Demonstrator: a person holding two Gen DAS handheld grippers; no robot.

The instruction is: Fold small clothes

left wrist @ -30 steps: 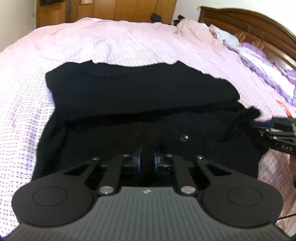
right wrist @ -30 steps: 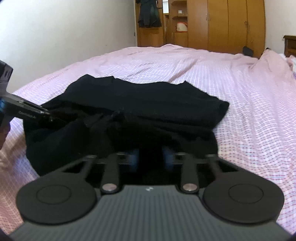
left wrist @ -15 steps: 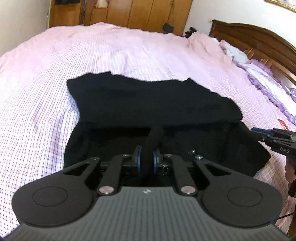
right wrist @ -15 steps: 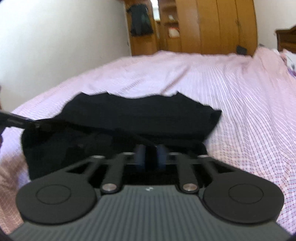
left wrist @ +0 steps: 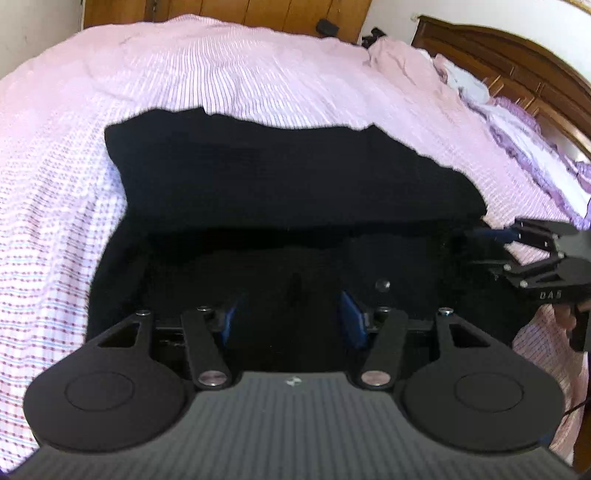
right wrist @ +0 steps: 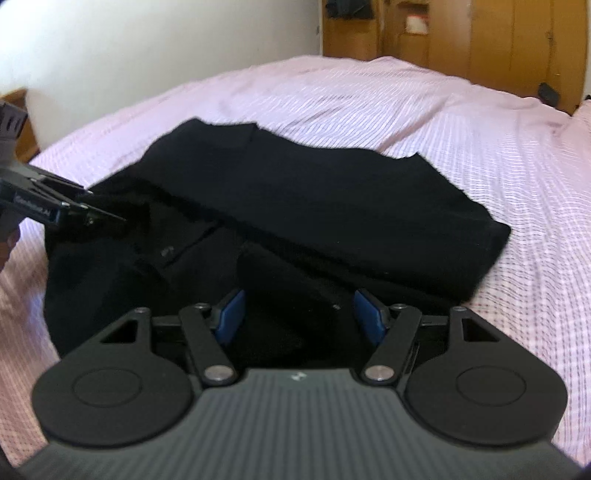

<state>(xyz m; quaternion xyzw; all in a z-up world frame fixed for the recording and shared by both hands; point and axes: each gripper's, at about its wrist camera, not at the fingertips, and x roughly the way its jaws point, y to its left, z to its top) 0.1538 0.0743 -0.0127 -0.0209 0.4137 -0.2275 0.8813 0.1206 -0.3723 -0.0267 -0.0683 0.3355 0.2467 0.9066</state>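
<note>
Left gripper (left wrist: 291, 317), black with blue pads (left wrist: 352, 325), released: jaws just been opening, spread wide over dark cloth, nothing pinched between them. Right gripper (right wrist: 303, 319), same build, likewise released, jaws just been opening, blue pads (right wrist: 231, 314) standing clear of the fabric beneath.

Just ahead of both, at twelve o'clock: black soft garment (left wrist: 288, 192), partly folded, far half doubled into a flat band over the near half, a small round button (left wrist: 382, 284) showing on the lower layer. In the left view, right gripper at three o'clock by the garment's right edge; in the right view, left gripper at nine o'clock, fingertips at the garment's left edge.

Beneath everything: pink finely checked bedsheet (right wrist: 406, 110) over a wide bed. Further out, at one to two o'clock in the left view, dark wooden headboard (left wrist: 517, 66); at twelve to one o'clock in the right view, light-brown wooden wardrobe (right wrist: 480, 33).
</note>
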